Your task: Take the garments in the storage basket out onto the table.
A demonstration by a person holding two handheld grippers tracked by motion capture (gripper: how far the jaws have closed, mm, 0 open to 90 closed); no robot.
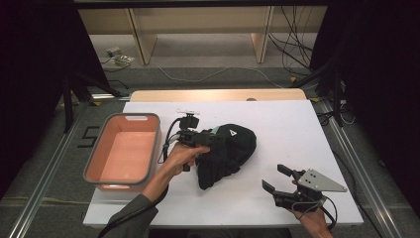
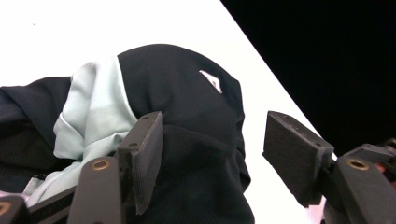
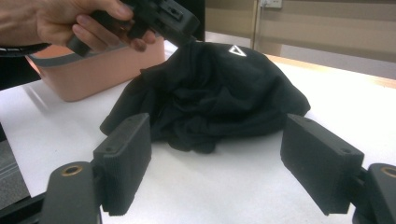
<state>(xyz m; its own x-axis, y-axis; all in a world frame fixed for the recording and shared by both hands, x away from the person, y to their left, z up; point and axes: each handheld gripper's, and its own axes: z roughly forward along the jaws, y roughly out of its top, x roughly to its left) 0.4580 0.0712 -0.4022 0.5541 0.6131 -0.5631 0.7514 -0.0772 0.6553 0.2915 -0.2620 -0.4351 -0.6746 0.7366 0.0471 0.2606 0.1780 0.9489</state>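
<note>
A pink bin stands at the left of the white worktop. Just right of it, the left gripper sits at the black garment, which lies bunched at the worktop's centre, a pale lining exposed. Its fingers are spread; one appears to rest against the cloth, though contact is not certain. At the right, well apart from the garment, the right gripper points toward it with fingers spread and nothing between them.
</note>
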